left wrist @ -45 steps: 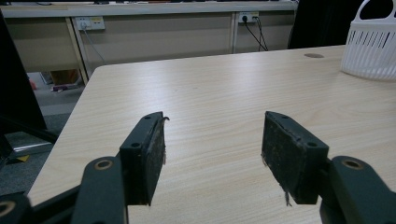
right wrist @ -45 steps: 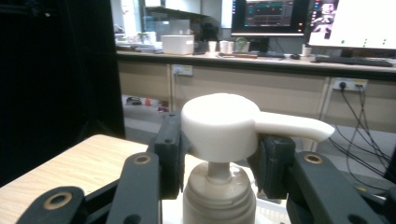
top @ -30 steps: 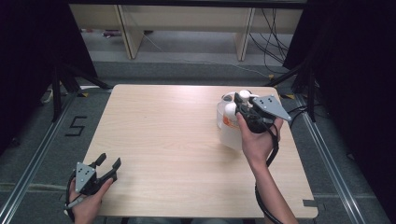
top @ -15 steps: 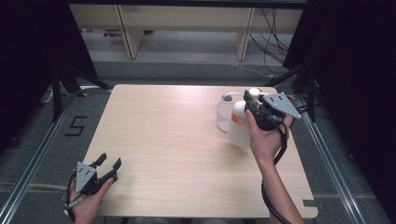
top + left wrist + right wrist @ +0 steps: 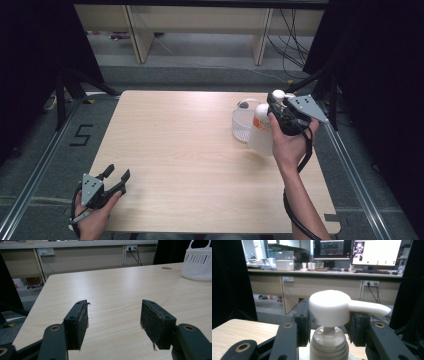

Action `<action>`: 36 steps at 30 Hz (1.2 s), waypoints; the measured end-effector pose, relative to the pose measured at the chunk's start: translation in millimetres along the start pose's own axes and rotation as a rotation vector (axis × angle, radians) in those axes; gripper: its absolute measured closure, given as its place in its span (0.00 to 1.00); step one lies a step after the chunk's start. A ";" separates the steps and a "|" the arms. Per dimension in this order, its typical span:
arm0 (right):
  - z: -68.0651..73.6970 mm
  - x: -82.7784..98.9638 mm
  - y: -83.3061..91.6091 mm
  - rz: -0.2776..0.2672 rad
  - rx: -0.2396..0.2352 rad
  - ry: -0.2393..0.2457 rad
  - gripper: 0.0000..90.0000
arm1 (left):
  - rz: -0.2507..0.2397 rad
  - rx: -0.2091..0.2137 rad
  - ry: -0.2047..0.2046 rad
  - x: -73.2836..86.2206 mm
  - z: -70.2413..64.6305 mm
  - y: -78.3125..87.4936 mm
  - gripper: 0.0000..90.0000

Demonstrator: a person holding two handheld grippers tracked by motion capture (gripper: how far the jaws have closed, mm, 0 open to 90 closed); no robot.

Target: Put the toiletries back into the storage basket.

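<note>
A white pump bottle (image 5: pixel 260 136) hangs above the right side of the table (image 5: pixel 190 150), and my right gripper (image 5: pixel 279 111) is shut on its neck just under the pump head. In the right gripper view the white pump head (image 5: pixel 329 308) sits between the two jaws, its spout pointing right, and the ribbed collar (image 5: pixel 329 345) is below it. A white slotted basket (image 5: pixel 242 126) stands on the table right beside the bottle, on its left. My left gripper (image 5: pixel 116 176) rests at the table's near left corner, open, with nothing between its pads (image 5: pixel 78 323).
The basket (image 5: pixel 197 265) stands far right in the left gripper view, across bare wood. Metal rails run along both sides of the table. Shelving legs and cables lie on the floor beyond the far edge.
My right gripper has carried the pump bottle to the right, uncovering the white basket. The left gripper has stayed put.
</note>
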State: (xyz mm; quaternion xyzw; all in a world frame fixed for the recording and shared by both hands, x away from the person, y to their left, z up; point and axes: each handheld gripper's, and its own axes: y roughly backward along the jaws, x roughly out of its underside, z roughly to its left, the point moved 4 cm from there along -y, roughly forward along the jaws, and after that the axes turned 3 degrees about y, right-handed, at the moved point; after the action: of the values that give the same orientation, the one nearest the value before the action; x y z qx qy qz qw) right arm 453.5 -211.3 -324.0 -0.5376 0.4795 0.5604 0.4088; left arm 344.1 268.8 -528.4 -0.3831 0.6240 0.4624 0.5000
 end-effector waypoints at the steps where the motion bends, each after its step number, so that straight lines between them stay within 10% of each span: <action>1: -0.8 -0.9 -0.9 -0.008 0.001 0.005 0.67 | -0.001 0.000 0.001 0.0 0.0 0.0 0.43; 36: -12.8 -34.2 -16.4 -0.049 0.032 0.002 0.67 | 0.000 0.007 -0.001 -0.2 -1.1 0.2 0.43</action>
State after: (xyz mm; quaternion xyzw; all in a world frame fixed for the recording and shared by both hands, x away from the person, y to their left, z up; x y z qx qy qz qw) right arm 475.2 -218.4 -291.2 -0.5433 0.4754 0.5418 0.4304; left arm 343.7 267.7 -528.2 -0.3811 0.6252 0.4606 0.5017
